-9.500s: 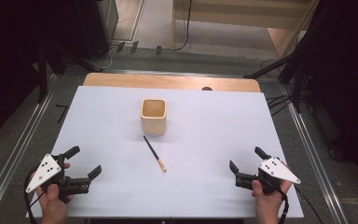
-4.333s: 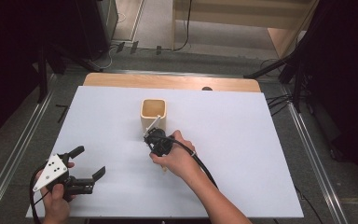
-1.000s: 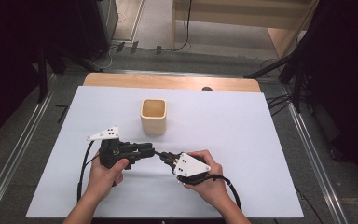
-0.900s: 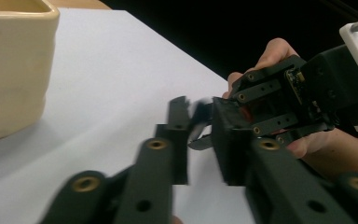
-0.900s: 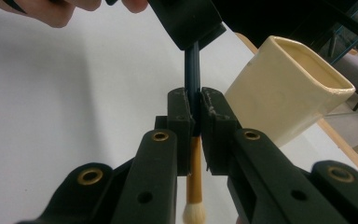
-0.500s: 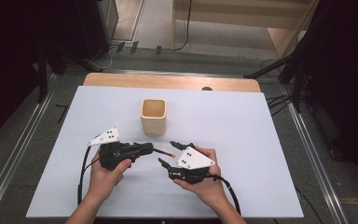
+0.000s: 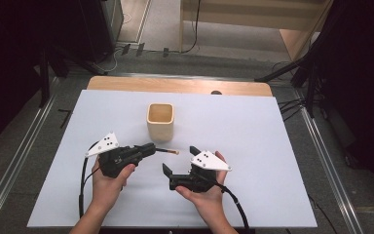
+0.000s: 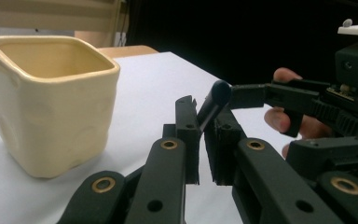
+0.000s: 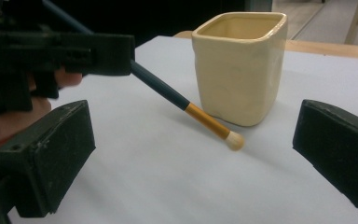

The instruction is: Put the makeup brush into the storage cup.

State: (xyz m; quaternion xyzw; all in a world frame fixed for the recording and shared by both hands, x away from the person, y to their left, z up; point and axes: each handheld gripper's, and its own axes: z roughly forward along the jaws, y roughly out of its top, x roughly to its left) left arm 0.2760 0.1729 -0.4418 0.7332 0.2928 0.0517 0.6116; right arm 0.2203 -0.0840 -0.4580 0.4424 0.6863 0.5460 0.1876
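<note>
- Since the last half second or so, your right gripper has let go of the brush and slid back toward you, so the handover is done and your left gripper carries it alone.
- Left jaws are pinching the dark handle. In the left gripper view they're nearly pressed together, with the rounded butt end of the brush poking up between them.
- Right jaws are spread wide with nothing between them. The right gripper view shows the two black pads far apart and the brush out ahead, well clear of them.
- Where the brush is: held roughly level just off the white table, pale bristle tip pointing right, just in front of the cream cup on your side. From the right gripper view the tip looks close to the cup's base, and I can't tell if it's grazing the table or hanging just above it.
- About ten seconds ago the brush lay flat on the table with both hands parked at the near corners, so pickup and pass are behind you.
- My guess is the cup is where this goes. It's upright and looks empty, and you'd need to lift and tip the brush to drop it in.
- Watch the grip: you're holding it near one end, so it could swing.
</note>
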